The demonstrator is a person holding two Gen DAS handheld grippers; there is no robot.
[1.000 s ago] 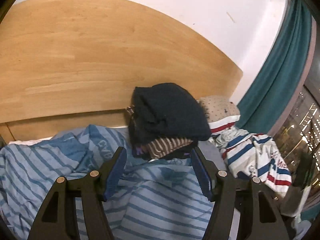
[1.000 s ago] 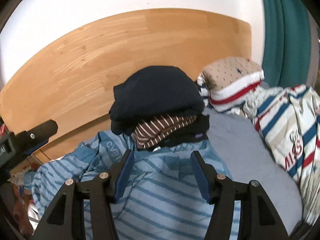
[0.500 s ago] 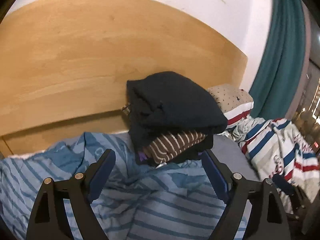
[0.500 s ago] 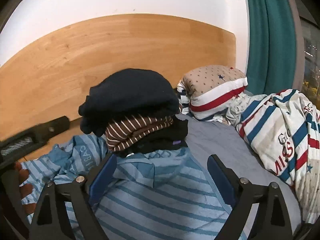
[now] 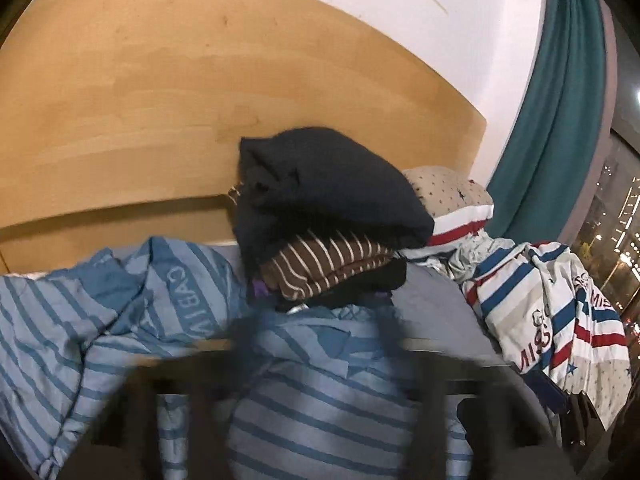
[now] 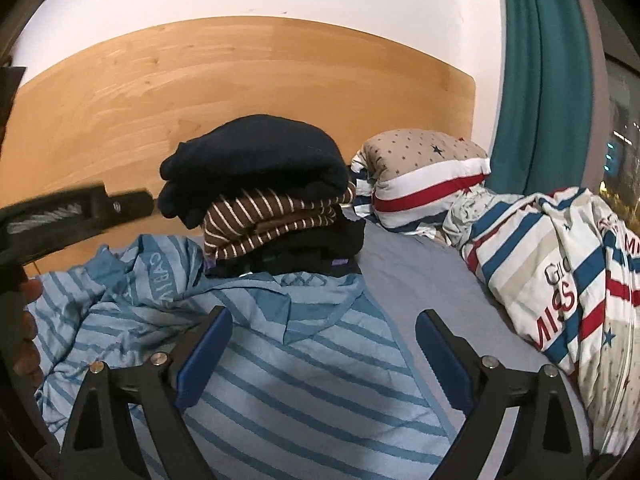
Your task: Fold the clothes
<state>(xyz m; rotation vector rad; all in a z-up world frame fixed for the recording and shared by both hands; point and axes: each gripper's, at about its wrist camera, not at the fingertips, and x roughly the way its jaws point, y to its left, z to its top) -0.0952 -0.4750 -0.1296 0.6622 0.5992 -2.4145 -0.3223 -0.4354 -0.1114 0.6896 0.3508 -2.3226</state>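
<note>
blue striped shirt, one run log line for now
left gripper: jaws shut | right gripper: jaws open over blue striped shirt | shirt: unfolded

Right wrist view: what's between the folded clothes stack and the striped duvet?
A bare stretch of grey sheet separates the folded stack from the duvet; only the starred pillow sits behind it. Clearest in the right wrist view.

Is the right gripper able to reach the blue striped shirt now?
Probably yes. The right gripper stands open just above the blue striped shirt, with nothing between its pads and the cloth.
</note>
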